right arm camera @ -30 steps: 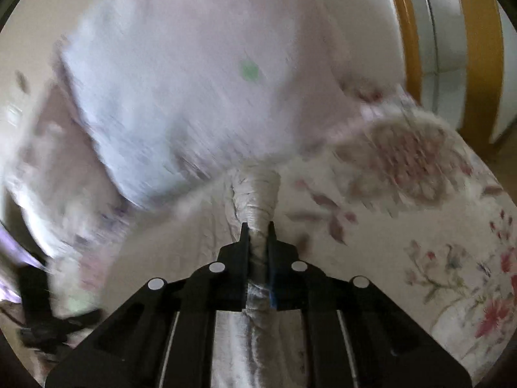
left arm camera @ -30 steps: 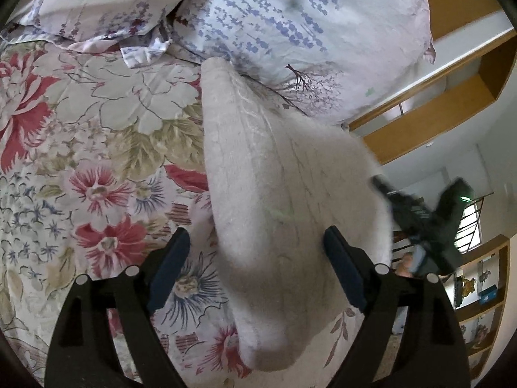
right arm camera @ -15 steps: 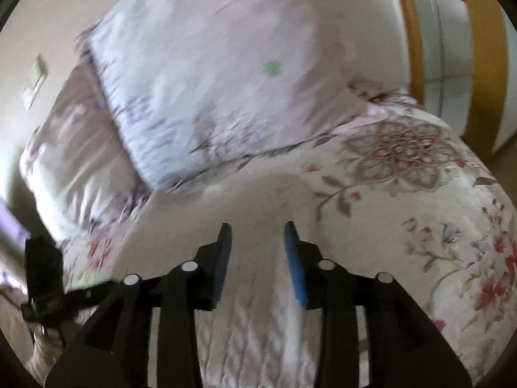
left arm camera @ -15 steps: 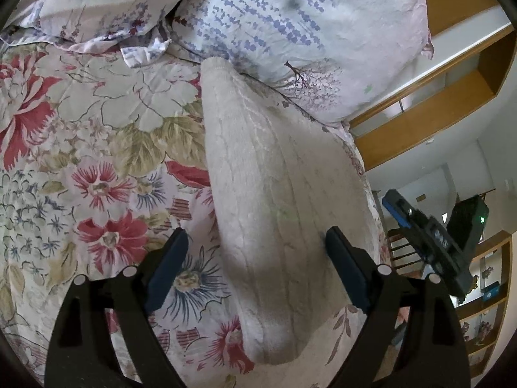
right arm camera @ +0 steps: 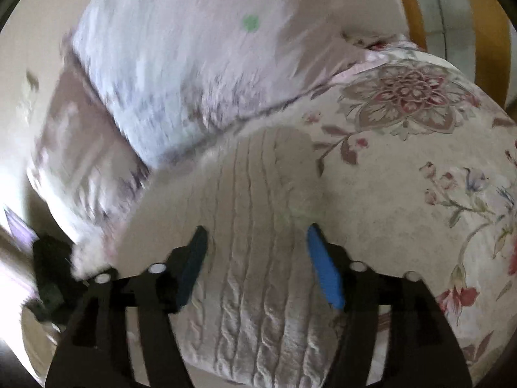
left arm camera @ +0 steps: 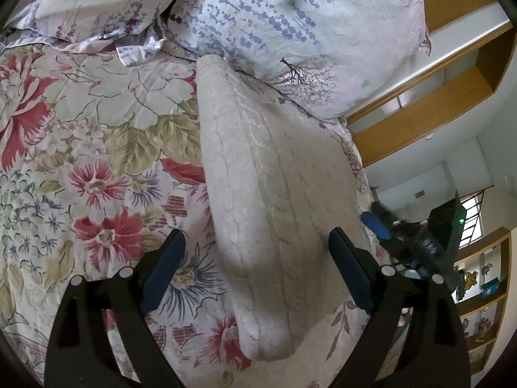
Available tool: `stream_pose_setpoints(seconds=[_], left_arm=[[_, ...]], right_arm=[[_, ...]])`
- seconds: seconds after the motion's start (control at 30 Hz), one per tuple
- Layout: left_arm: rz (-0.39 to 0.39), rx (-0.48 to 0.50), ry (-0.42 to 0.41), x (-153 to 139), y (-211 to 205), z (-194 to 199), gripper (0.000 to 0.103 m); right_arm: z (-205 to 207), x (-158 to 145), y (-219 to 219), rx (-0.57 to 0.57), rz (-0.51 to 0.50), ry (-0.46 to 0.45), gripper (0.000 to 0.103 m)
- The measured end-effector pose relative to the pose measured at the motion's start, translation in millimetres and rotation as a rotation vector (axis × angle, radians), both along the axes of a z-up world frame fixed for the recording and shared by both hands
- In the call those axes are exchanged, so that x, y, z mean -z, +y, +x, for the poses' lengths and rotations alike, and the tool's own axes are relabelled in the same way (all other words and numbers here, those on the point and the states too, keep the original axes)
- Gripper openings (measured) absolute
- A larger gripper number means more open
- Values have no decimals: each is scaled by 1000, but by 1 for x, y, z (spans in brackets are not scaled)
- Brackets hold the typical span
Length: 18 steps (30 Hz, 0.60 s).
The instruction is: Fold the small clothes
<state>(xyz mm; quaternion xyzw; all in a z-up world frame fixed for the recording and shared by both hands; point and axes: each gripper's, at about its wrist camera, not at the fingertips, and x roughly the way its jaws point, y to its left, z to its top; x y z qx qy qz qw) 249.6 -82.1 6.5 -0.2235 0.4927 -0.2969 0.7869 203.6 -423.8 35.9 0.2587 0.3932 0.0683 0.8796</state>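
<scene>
Lying folded lengthwise on the floral-print bed quilt [left arm camera: 97, 135]: cream cable-knit garment [left arm camera: 274, 200]. Hovering wide apart, gripping nothing: left tool [left arm camera: 255, 258], right tool [right arm camera: 255, 258]. Probably needing next: pinching one end, folding across.

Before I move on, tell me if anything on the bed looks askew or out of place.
Nothing stands out. The cream knit garment lies folded in a tidy long shape on the floral bedspread, its far end just touching the lavender-print pillow. Both tools, left and right, are open and holding nothing.
</scene>
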Motion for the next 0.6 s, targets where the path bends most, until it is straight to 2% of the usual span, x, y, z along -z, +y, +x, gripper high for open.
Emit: stream_pose_setpoints(seconds=[0.17, 0.3, 0.6], left_arm=[[-13, 10, 3, 0, -1, 4, 90], [-10, 15, 14, 2, -4, 7, 91], [7, 25, 23, 6, -7, 18, 91]], right_arm=[[-1, -2, -23, 58, 93, 0, 71], [8, 14, -32, 63, 205, 57, 71], [26, 31, -34, 56, 250, 121, 71]])
